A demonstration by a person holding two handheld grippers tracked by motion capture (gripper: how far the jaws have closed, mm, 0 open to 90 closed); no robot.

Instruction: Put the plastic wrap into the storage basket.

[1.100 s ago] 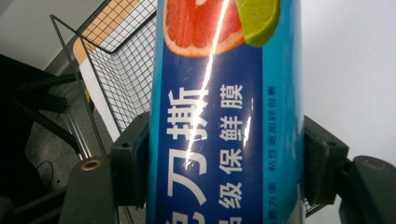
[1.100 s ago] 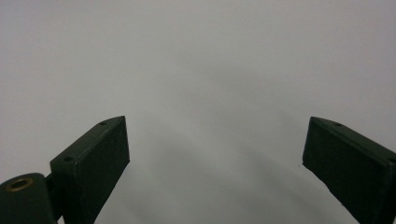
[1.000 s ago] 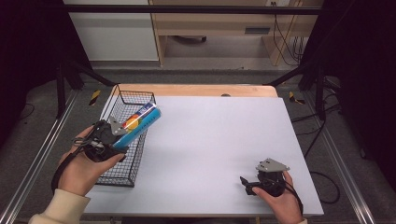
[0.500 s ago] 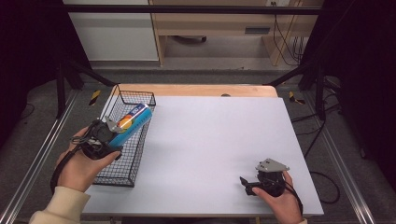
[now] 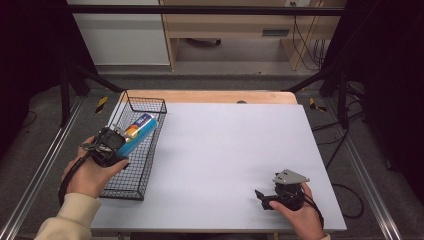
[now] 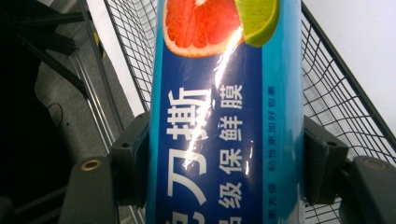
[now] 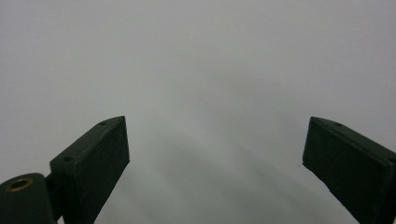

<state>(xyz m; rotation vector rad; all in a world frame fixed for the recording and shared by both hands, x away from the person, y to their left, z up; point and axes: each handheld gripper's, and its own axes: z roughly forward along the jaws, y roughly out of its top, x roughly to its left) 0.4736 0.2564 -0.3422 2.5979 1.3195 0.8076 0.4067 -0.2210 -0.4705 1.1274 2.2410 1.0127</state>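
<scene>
White tabletop (image 5: 235, 150) filled the middle of the high view, with a strip of bare wood along its far edge and dark floor and cabinet fronts beyond. At the table's left edge sat a black wire-mesh basket (image 5: 131, 177), long and narrow.

My left gripper (image 5: 116, 144) was over the basket's left rim, clamped on a long blue carton of cling film with a grapefruit and lime picture (image 5: 137, 133). In the left gripper view the carton (image 6: 224, 116) ran up between the two black jaws, each pressed flat against one long side. Its near end was cut off at the bottom of that view and its far end at the top; glare down the middle washed out part of the print. From above, the carton lay slanted over the basket's far half, its near end hidden by my left hand (image 5: 92, 172). Whether it touched the mesh I could not tell.

My right gripper (image 5: 261, 198) rested near the table's front right corner, held by my right hand (image 5: 297, 215). In the right gripper view its jaws stood wide apart with nothing between them, and the bare white surface behind was blurred.
</scene>
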